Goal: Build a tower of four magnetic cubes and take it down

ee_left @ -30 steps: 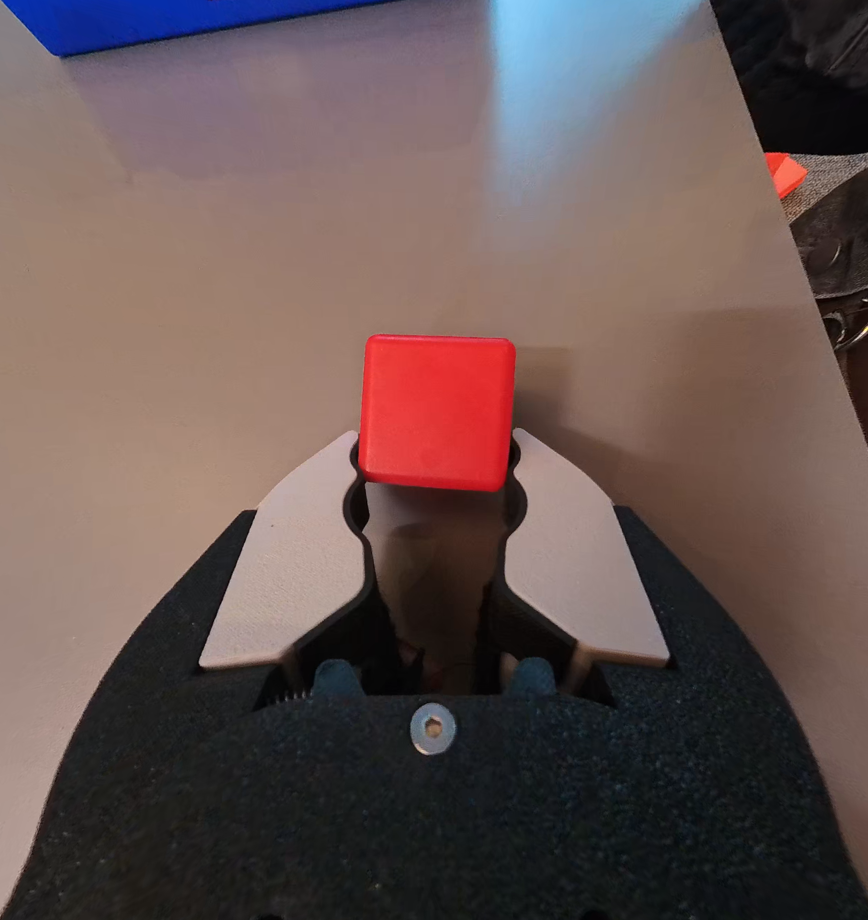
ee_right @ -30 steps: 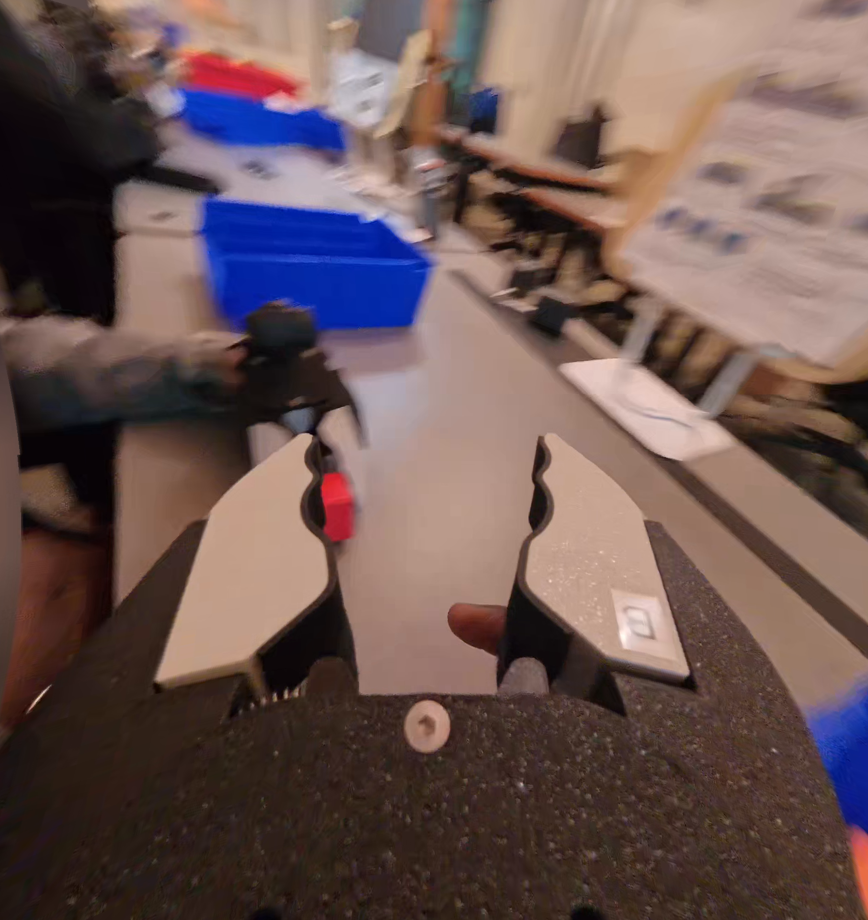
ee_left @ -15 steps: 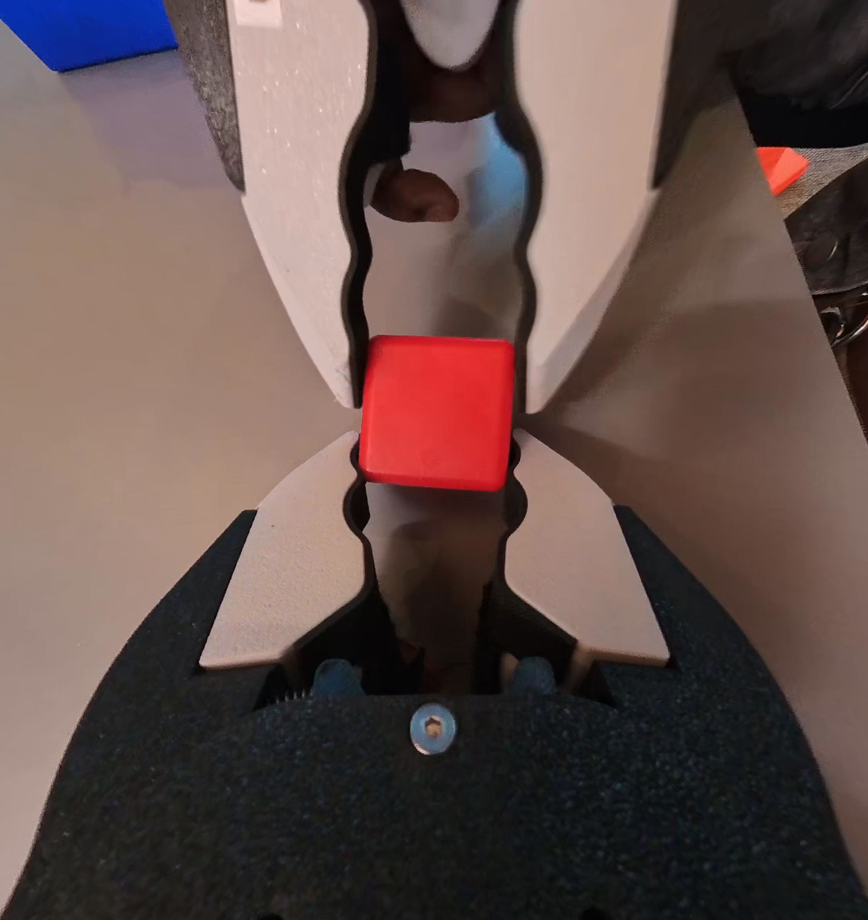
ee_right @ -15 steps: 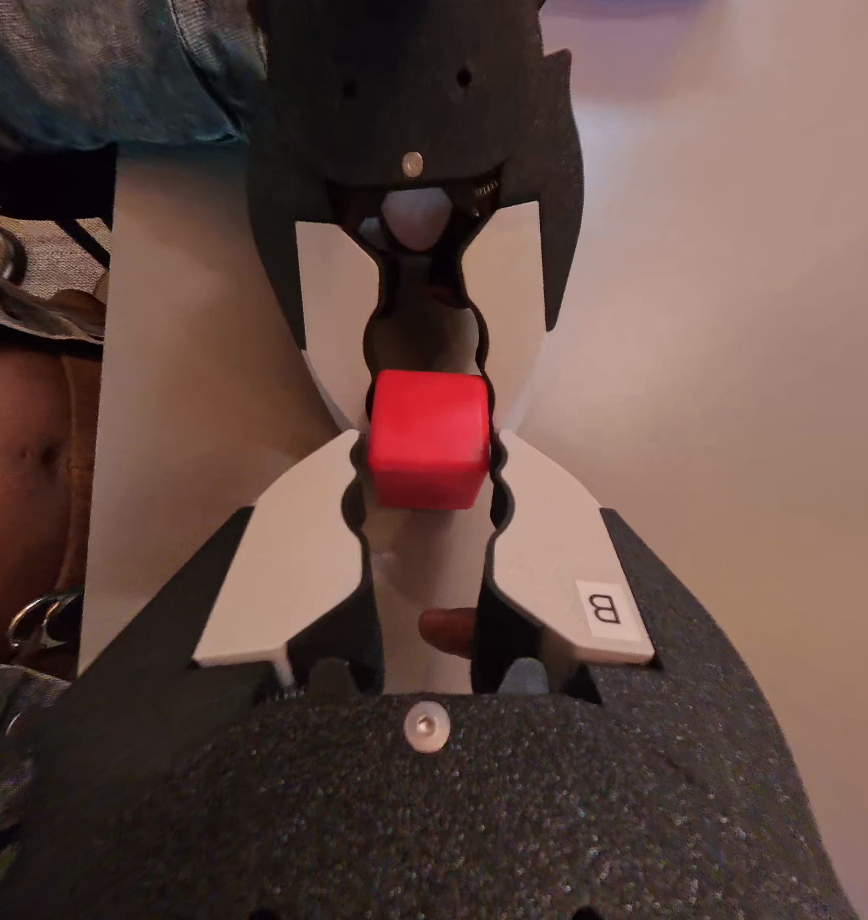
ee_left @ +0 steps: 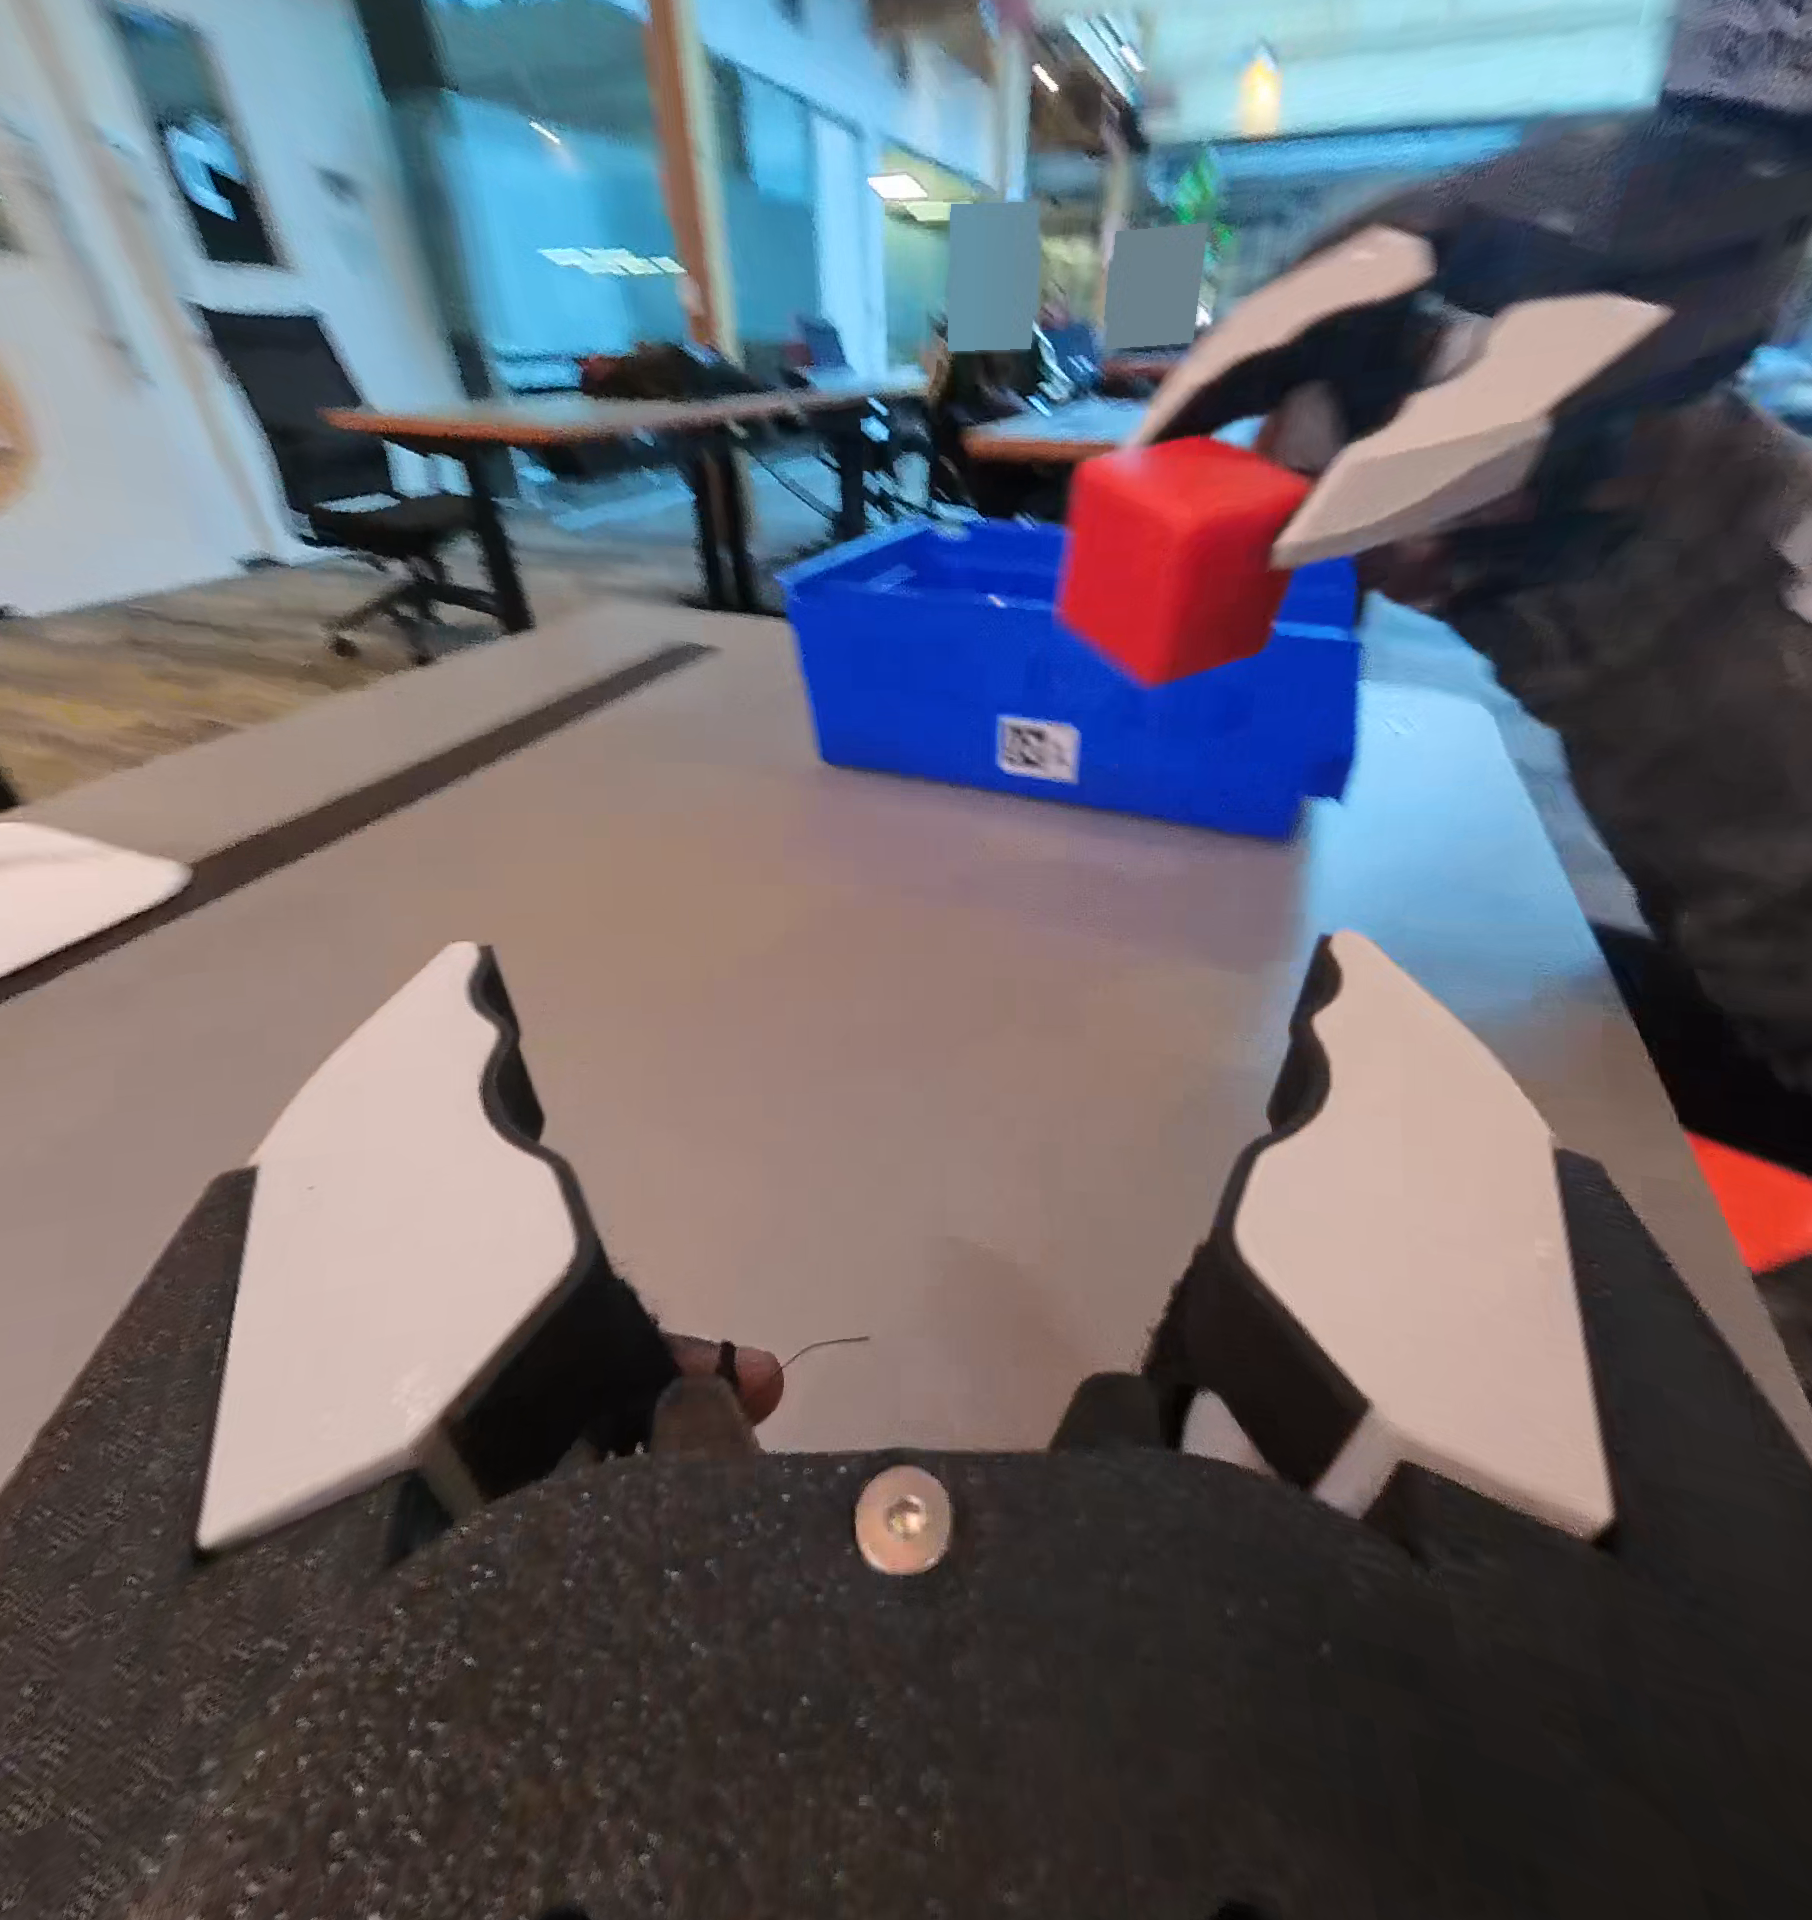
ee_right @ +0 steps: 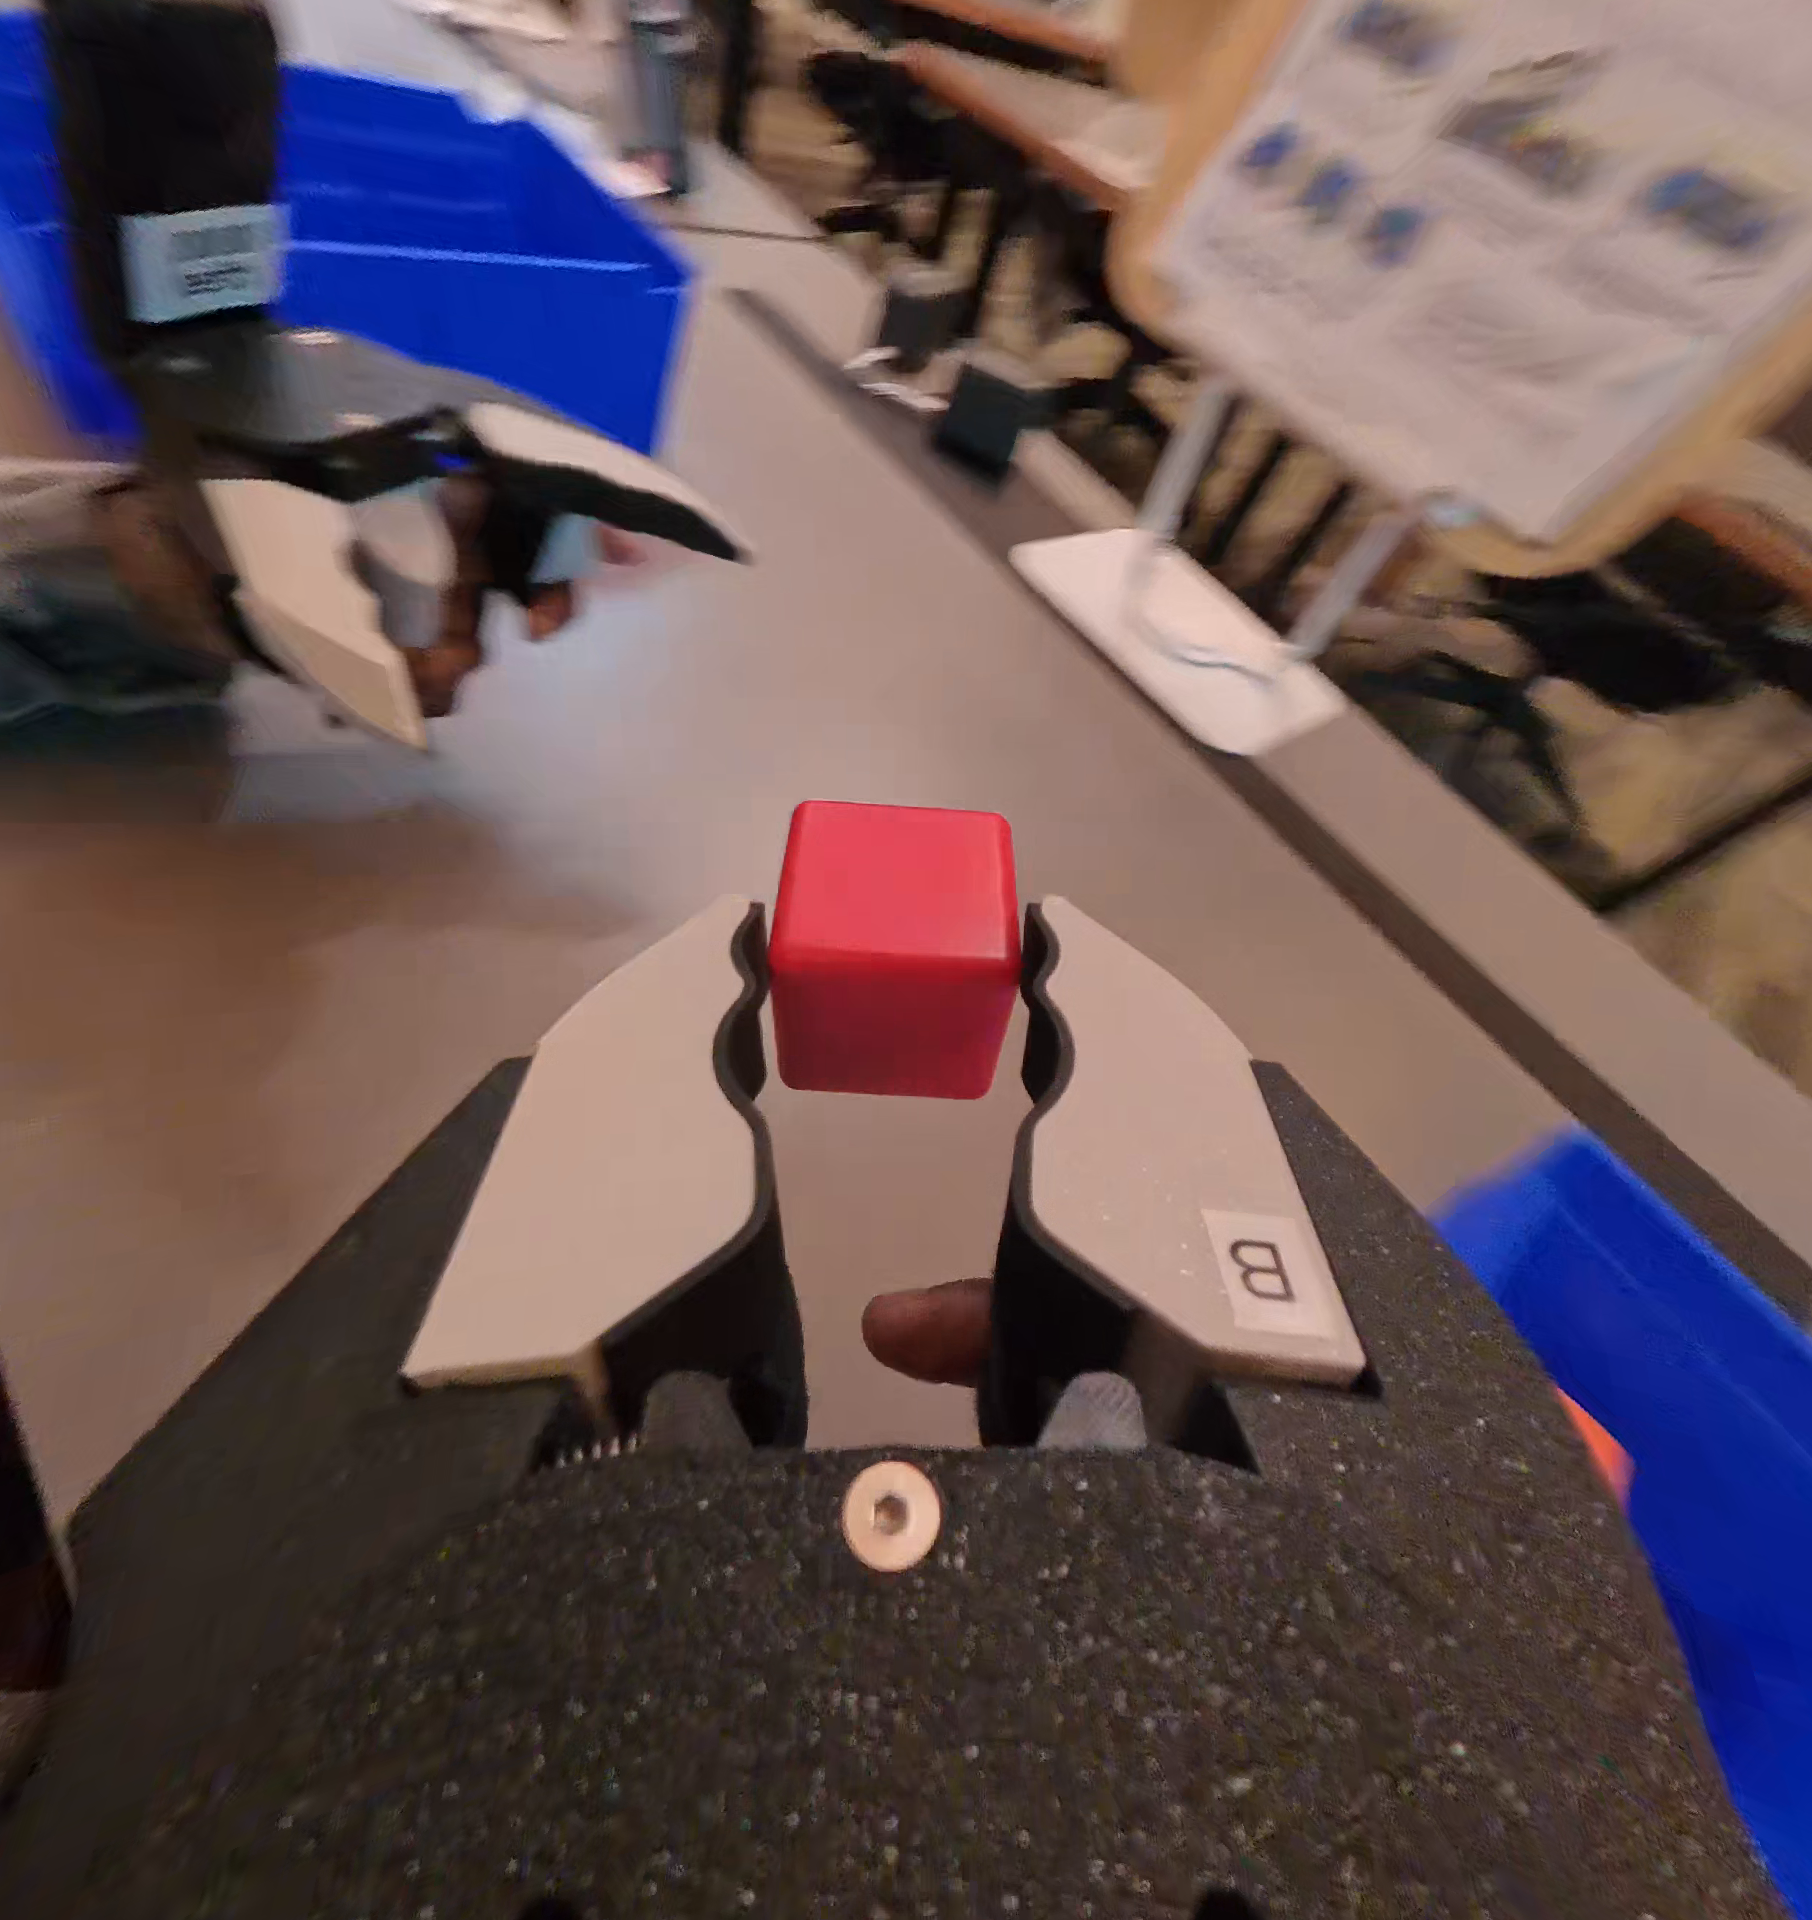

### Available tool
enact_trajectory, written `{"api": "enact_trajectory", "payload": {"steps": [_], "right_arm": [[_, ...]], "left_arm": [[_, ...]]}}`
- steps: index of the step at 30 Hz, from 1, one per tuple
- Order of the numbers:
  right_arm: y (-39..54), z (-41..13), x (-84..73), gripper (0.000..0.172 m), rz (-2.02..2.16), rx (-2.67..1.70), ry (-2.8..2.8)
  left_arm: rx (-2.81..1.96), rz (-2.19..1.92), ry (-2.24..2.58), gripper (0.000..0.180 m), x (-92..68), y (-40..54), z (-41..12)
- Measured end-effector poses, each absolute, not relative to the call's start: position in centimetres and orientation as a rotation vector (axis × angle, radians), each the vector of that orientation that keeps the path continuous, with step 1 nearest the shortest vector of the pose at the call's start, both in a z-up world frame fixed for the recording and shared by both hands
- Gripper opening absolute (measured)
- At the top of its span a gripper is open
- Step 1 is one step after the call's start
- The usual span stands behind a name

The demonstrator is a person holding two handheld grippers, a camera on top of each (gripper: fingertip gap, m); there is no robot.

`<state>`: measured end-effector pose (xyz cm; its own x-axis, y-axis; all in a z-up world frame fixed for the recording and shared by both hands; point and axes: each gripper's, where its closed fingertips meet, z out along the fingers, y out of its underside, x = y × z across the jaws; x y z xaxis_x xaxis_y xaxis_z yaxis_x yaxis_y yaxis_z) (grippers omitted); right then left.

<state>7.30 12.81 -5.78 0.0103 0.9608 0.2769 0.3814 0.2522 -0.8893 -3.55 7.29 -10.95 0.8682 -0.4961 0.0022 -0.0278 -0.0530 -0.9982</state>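
Grey table (ee_left: 881, 987): right gripper (ee_right: 894, 935) clamps one red cube (ee_right: 894, 966) (airborne); left gripper (ee_left: 902, 997) gapes empty.

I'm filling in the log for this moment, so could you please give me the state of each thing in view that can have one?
Left gripper: jaws wide open, nothing between them, above the table.
Right gripper: jaws shut on the red cube.
Red cube: held clear of the table, level in the right wrist view.
Blue bin: standing on the table, open at the top.
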Motion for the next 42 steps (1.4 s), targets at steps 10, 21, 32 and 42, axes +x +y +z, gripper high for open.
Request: {"api": "enact_trajectory", "payload": {"steps": [10,21,32,42], "right_arm": [[27.5,-7.6,26.9,0.047,0.186,-1.92,-0.911],[31.3,-17.1,31.5,0.048,0.113,-2.308,-0.857],[31.1,-18.9,31.4,0.053,0.16,-2.372,-0.888],[29.8,-12.7,28.4,0.083,0.281,-2.122,-0.867]], "left_arm": [[-1.426,-0.342,0.155,0.137,-8.2,7.0,-7.7],[-1.451,-0.331,0.164,0.135,-8.2,7.3,-8.3],[-1.468,-0.329,0.185,0.134,-7.9,7.5,-8.6],[-1.609,-0.116,0.216,0.13,-9.9,6.3,-8.1]]}}
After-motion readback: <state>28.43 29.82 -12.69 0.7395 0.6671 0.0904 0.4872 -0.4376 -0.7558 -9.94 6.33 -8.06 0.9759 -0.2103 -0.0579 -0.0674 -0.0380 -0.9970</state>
